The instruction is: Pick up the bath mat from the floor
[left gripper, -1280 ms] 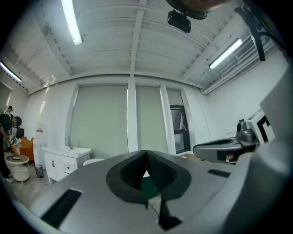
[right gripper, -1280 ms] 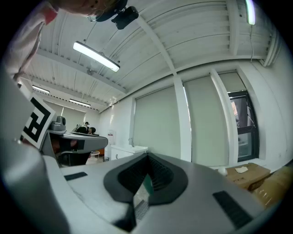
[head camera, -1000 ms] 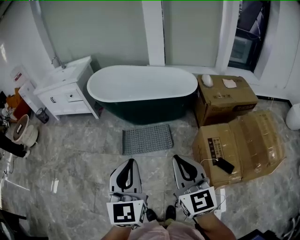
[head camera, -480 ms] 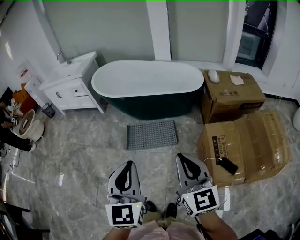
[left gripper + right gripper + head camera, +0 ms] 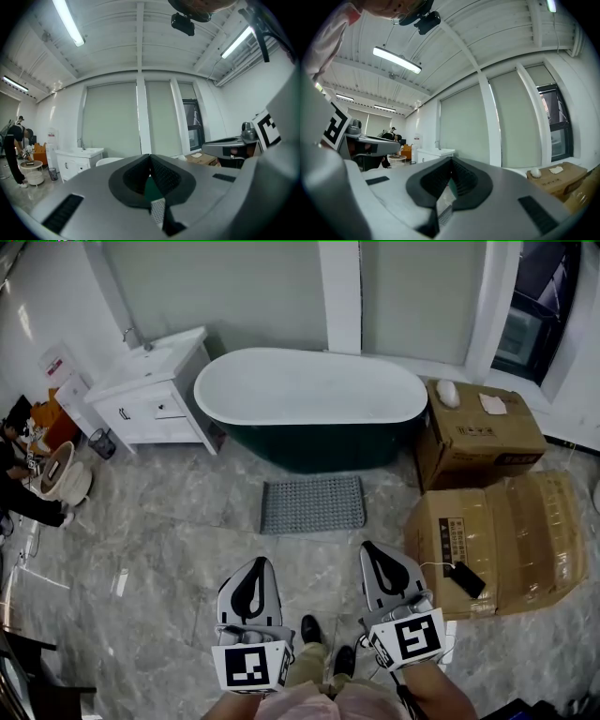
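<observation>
mat [image 5: 312,504]: grey, flat on the marble floor [image 5: 169,521], just in front of the tub [image 5: 309,390], well apart from both grippers
left gripper [image 5: 260,566]: jaws pressed together, nothing between them, pointing level out toward the mat
right gripper [image 5: 371,549]: same deal, jaws together and empty, side by side with the left one
tub: dark outside, white inside, between the white vanity [image 5: 155,399] and the boxes [image 5: 487,432]
boxes: one by the tub's right end, a bigger one lying nearer
shoes [image 5: 309,629]: showing between the two grippers
</observation>
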{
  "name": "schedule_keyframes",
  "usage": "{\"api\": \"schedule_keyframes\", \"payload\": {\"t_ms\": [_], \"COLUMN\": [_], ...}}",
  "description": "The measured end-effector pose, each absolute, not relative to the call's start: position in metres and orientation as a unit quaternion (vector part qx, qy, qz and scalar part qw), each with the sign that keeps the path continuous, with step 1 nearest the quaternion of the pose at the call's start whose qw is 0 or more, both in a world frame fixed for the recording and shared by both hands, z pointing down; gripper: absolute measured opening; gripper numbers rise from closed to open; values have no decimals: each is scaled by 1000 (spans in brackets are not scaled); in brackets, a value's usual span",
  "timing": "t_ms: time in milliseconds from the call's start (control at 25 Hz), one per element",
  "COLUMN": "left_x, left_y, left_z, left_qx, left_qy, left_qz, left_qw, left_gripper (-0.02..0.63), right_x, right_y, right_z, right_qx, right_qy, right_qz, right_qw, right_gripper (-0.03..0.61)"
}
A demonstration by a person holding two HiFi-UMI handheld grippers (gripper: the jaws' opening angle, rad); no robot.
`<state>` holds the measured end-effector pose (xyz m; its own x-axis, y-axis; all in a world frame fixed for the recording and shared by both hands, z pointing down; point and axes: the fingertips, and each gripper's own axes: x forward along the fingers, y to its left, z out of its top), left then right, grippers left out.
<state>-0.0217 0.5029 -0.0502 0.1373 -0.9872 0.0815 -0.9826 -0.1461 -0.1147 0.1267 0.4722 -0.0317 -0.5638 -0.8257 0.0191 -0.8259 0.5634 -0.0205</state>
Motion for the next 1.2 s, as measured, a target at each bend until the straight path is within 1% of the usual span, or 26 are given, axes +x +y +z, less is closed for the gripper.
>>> {"api": "schedule_keyframes", "payload": {"t_ms": [240, 640, 840, 1200], "left_x": [-48, -87, -99, -110], "left_y": [465, 395, 372, 345], "left_z": [-45, -54, -56, -49], "left_qx": [-758, -767, -774, -786], "left_qy": [649, 640, 632, 617], "left_qz": [-58, -35, -32, -33], "left_qw": [4, 5, 10, 8], "left_gripper": [25, 25, 25, 25], "right_x": [107, 65, 47, 38], "right_y": [436, 379, 358, 335], "right_z": [-32, -45, -50, -49], "right_qx": [477, 485, 487, 506], "right_qy": [-879, -875, -873, -862], "right_qz": [12, -13, -18, -23], "right_qw": [12, 12, 8, 4], "right_gripper": [15, 15, 15, 15]}}
